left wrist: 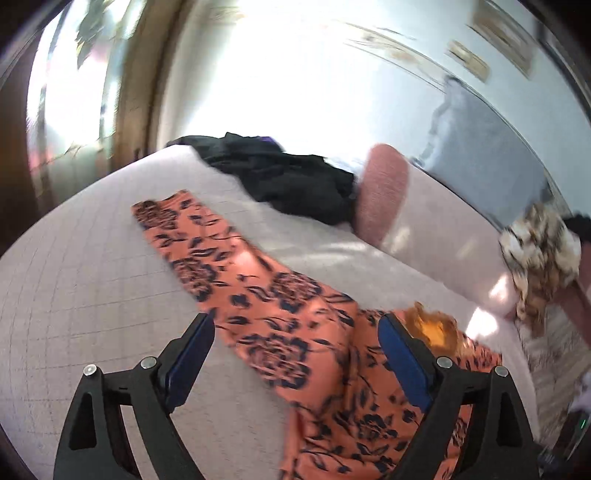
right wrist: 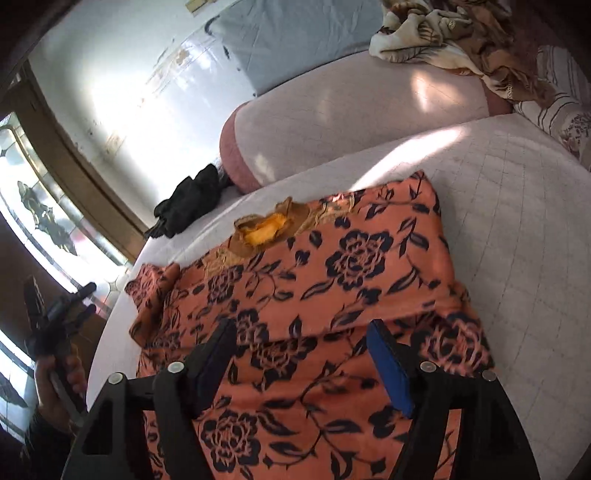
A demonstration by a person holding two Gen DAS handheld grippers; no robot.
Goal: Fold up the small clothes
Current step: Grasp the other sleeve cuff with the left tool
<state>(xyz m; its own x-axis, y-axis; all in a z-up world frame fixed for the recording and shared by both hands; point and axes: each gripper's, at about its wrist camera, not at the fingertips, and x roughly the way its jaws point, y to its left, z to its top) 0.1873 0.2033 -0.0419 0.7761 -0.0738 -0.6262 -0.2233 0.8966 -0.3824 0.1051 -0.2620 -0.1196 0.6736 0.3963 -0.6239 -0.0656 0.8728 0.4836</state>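
An orange garment with a dark floral print lies spread on a pale quilted bed. One sleeve stretches to the upper left in the left wrist view. Its gold-trimmed neckline shows yellow lining. My left gripper hangs open above the garment's sleeve and body, with nothing between its blue pads. My right gripper is open too, over the garment's lower body, and grips no cloth. At the left edge of the right wrist view, a hand holds the left gripper.
A heap of black clothes lies at the far side of the bed beside a pink bolster. A brown and cream blanket is bunched at the right. A window is beyond the bed's left edge.
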